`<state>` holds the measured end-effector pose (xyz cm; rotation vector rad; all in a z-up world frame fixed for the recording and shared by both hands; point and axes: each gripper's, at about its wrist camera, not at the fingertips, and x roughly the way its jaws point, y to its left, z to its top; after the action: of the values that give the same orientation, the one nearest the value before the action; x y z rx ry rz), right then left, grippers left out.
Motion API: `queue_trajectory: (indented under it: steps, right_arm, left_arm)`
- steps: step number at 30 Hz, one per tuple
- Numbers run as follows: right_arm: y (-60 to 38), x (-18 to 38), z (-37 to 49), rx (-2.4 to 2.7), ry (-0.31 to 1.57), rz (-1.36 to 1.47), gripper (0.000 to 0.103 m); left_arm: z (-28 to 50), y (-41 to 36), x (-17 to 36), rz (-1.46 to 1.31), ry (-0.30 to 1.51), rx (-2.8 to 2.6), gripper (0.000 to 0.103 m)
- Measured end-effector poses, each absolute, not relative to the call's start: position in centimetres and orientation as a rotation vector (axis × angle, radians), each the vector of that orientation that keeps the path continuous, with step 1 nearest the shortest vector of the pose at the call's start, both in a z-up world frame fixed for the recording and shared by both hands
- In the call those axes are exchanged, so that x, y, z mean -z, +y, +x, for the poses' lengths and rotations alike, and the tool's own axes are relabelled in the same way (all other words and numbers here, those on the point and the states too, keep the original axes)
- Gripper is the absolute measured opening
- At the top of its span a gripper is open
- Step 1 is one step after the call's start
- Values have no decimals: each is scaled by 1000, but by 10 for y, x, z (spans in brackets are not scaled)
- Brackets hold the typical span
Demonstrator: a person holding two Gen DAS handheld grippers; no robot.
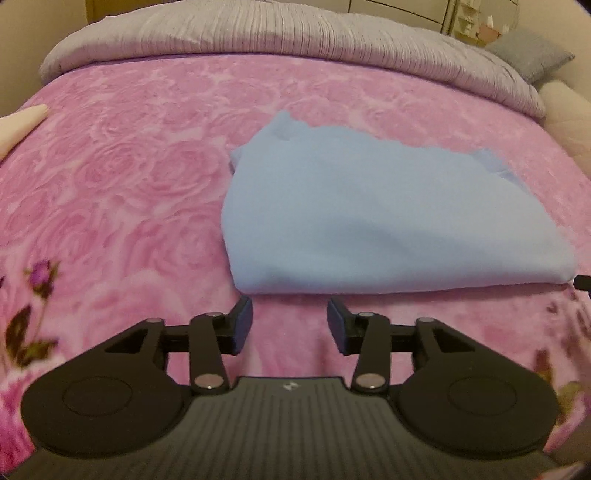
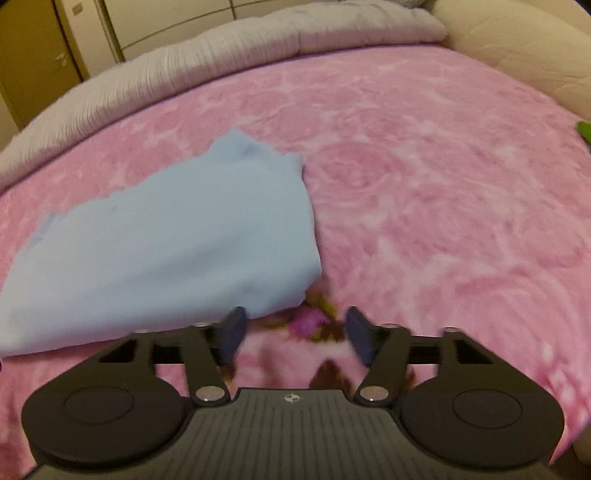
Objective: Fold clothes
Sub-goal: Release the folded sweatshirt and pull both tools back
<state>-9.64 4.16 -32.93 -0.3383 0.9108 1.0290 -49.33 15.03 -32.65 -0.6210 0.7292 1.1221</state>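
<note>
Claws come first: the left gripper and right gripper both gape apart, holding nothing. Just past them, at twelve o'clock, the folded blue cloth lies on the pink blanket. Farther back sits a gray quilt.

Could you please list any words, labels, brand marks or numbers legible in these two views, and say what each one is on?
No readable words or numbers in either view.
Left gripper: small pale emblem on its ribbed body, a symbol, not letters.
Right gripper: similar small round emblem, no text.
Blue garment: no print or label showing.
Pink blanket: rose pattern only.
</note>
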Motion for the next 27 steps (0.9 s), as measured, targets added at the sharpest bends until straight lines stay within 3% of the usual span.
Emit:
queue_trajectory:
  steps: [9,27]
  right_arm:
    - [-3,283,-153,-1115,865,-367,83]
    - [-79,241,-197,-1222,802,-302,87]
  left_arm:
    - [-485,87,288,-595,701,-1110,50]
    - [-495,-14,234,-446,675,-1154,59]
